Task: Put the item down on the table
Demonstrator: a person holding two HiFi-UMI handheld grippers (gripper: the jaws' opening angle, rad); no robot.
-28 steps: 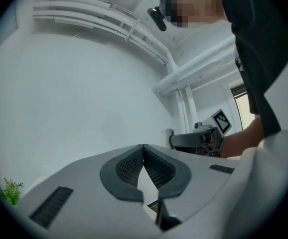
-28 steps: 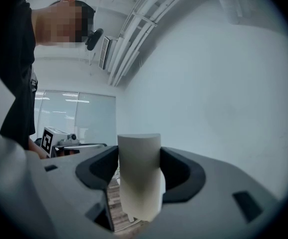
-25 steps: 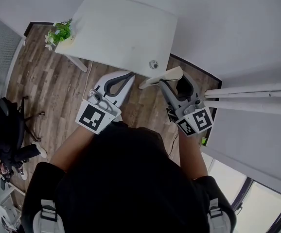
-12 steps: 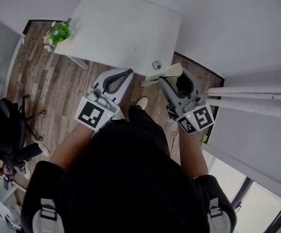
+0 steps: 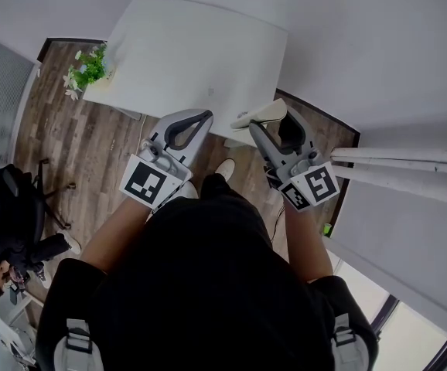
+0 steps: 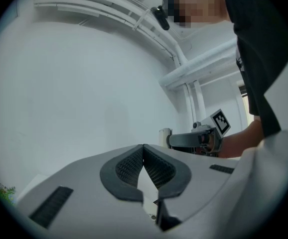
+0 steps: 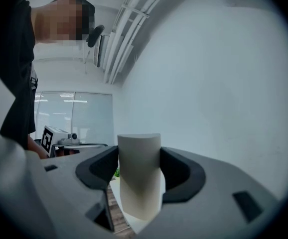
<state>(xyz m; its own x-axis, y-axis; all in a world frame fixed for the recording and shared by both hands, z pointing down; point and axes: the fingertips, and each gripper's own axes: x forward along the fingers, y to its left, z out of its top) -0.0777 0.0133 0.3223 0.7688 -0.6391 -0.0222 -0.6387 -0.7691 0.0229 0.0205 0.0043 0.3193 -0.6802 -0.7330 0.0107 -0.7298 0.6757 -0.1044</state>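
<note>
My right gripper [image 5: 274, 124] is shut on a cream, rounded item [image 5: 261, 114], held above the near right edge of the white table [image 5: 192, 52]. In the right gripper view the item [image 7: 139, 178] stands upright between the dark pads [image 7: 180, 172] of that gripper [image 7: 139, 156], its top above them. My left gripper [image 5: 200, 120] hovers at the table's near edge. Its jaws meet at the tips in the left gripper view [image 6: 143, 147] with nothing between them. The right gripper [image 6: 204, 136] also shows there, off to the right.
A potted plant [image 5: 88, 68] stands at the table's left corner. An office chair [image 5: 11, 215] is on the wood floor at the left. White pipes [image 5: 409, 168] run along the right wall. A shoe [image 5: 224, 168] shows below the table edge.
The table has drawn closer under both grippers. The right gripper with the cream item has shifted up, over the table's near edge. Both grips are unchanged.
</note>
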